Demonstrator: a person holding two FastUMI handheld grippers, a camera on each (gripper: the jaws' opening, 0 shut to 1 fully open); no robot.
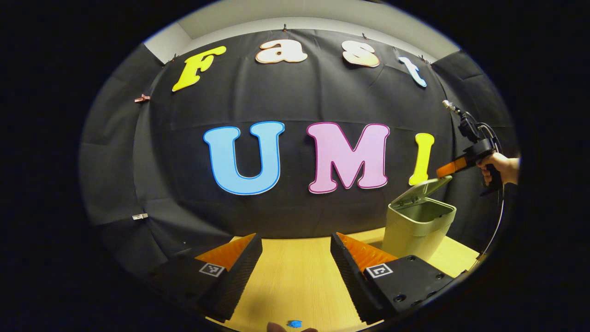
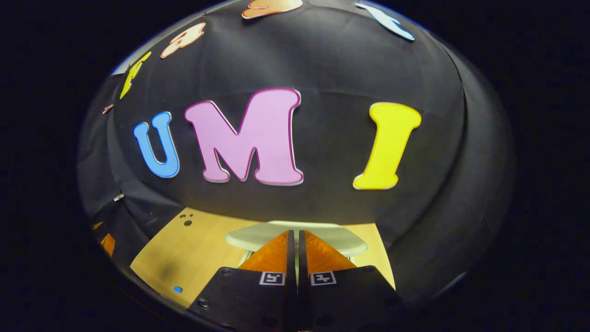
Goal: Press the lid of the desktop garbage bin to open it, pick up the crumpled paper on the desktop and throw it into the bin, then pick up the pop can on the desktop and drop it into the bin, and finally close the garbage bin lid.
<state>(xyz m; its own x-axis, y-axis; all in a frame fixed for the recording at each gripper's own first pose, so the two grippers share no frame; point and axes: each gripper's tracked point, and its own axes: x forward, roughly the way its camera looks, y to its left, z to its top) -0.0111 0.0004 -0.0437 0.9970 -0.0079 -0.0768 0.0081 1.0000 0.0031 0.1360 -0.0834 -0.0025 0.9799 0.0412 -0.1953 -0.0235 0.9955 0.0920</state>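
Pale green bin (tan woodgrain desktop)

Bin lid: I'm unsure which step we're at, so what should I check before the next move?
1. Pale green plastic bin upright on the wooden desktop: ok.
2. Its lid raised, mouth open: ok.
3. Right tongs shut, tips over the lid: ok; actual contact: cannot tell.
4. Left tongs open and holding nothing: ok.
5. Crumpled paper and pop can already inside the bin: cannot tell.
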